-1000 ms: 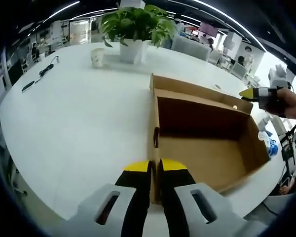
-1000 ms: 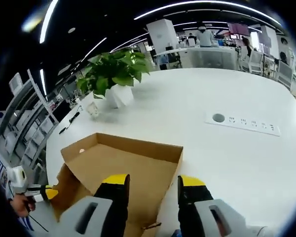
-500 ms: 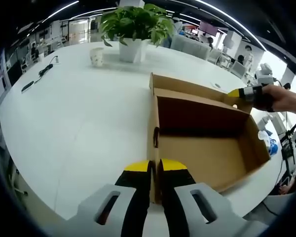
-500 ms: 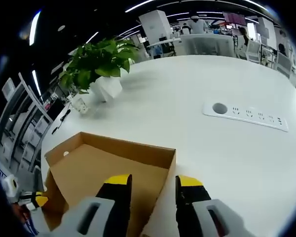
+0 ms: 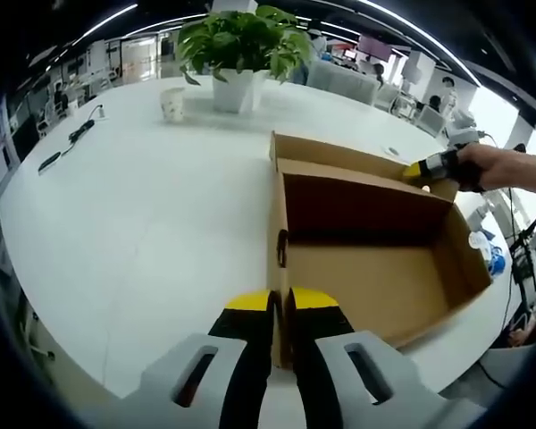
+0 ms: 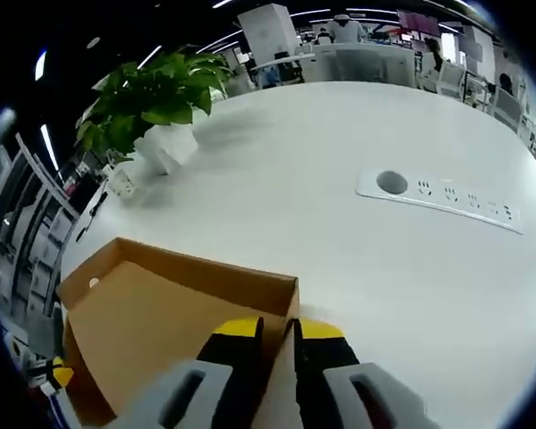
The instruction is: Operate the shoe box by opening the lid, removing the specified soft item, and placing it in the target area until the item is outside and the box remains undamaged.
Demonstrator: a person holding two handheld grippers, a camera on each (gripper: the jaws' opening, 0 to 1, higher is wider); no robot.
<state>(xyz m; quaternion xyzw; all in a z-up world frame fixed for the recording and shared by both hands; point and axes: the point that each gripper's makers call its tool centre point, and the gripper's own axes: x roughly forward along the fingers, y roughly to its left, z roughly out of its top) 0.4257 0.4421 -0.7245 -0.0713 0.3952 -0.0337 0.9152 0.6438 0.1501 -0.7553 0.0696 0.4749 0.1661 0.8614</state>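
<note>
On the white table (image 5: 143,223), my left gripper (image 5: 281,308) is pinched nearly shut on the near wall of the open box (image 5: 375,268). The box's long axis runs from that wall toward the plant (image 5: 237,45). At its far right corner my right gripper (image 6: 281,332) is clamped almost closed on the rim.
</note>
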